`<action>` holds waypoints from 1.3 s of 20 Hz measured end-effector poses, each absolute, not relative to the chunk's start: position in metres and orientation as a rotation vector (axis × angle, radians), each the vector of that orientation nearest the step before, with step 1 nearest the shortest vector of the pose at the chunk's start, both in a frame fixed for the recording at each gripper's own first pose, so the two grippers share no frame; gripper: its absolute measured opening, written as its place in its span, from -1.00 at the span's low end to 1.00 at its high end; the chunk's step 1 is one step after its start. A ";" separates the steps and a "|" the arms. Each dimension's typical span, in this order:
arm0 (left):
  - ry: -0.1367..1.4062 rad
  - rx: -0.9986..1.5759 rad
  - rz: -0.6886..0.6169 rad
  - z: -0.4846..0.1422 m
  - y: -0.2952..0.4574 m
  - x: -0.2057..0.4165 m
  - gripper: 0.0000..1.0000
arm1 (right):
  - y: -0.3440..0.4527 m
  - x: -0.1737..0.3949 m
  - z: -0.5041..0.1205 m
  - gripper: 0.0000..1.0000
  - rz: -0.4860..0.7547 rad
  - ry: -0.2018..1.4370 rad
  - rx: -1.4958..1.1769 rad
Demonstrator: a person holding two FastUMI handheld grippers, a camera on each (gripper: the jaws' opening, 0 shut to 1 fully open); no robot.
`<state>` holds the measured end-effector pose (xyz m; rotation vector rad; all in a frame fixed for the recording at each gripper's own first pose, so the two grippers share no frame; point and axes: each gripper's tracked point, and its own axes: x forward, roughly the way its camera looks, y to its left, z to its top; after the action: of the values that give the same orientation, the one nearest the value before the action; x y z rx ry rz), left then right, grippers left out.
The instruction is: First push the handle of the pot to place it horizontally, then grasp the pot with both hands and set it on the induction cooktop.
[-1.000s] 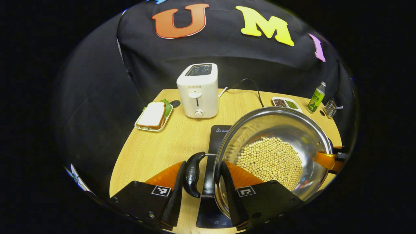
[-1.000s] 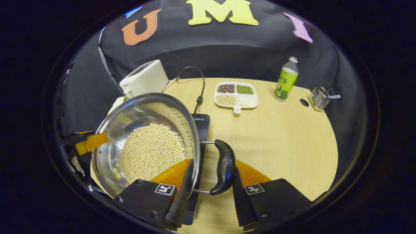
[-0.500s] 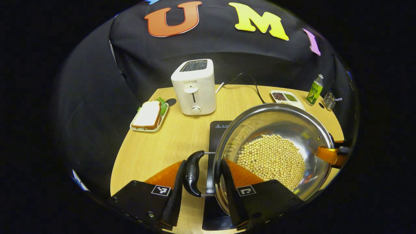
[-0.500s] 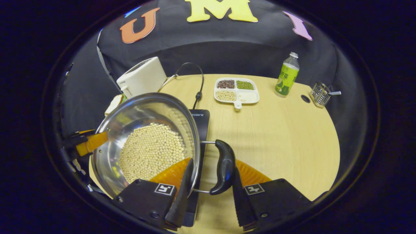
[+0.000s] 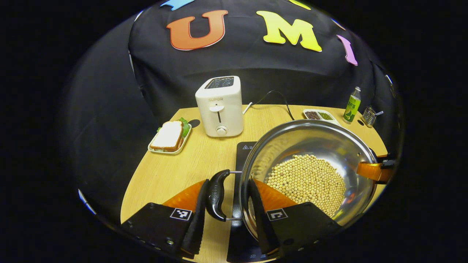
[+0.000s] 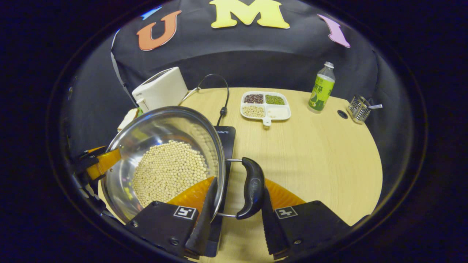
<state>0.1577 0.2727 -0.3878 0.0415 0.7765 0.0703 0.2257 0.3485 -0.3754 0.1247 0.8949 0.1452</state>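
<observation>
**Clearly a load for two: steel pot of beans held over the cooktop**

Plainly, the pot is the thing to respect here. It is a wide, shiny steel bowl-shaped pot with a thick layer of pale beans in the bottom, so I judge it fairly heavy and rigid, with a loose load that would roll to one side if the pot tipped. The polished wall looks slippery; the two dark side handles are the sensible places to hold.

The left gripper straddles the left handle, one finger outside the handle and the other inside the rim against the wall; it appears clenched on the handle and rim together. The right gripper does the same at the right handle, with one finger inside the bowl and one beyond the handle, also apparently clamped. In the left gripper view the far gripper shows at the opposite rim.

The pot sits above the black cooktop, whose edge shows beneath it; whether its base touches the glass I cannot tell. Level, matched lowering seems wise.

Farther off on the table stand a toaster, a sandwich on its tray, a divided dish of grains, a green bottle and a small wire basket.
</observation>
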 end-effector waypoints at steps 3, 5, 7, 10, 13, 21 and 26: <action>0.771 0.042 0.072 -0.388 0.273 0.158 0.18 | 0.348 0.225 -0.376 0.25 0.146 0.897 0.121; 0.768 0.038 0.070 -0.387 0.272 0.159 0.18 | 0.348 0.226 -0.376 0.25 0.144 0.897 0.121; 0.767 0.040 0.070 -0.388 0.273 0.158 0.18 | 0.348 0.226 -0.376 0.25 0.142 0.895 0.122; 0.758 0.049 0.082 -0.386 0.273 0.158 0.18 | 0.347 0.227 -0.376 0.25 0.136 0.893 0.116; 0.755 0.039 0.077 -0.384 0.272 0.158 0.41 | 0.343 0.227 -0.372 0.46 0.131 0.859 0.154; 0.500 0.125 0.106 -0.314 0.253 0.155 0.93 | 0.315 0.219 -0.321 0.80 0.201 0.645 0.066; 0.458 0.085 0.056 -0.286 0.204 0.131 0.93 | 0.290 0.199 -0.283 0.80 0.191 0.566 0.071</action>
<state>0.1314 0.2044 -0.2859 0.0846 0.4575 0.0559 0.1991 0.2898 -0.2834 0.0715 0.5665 0.1905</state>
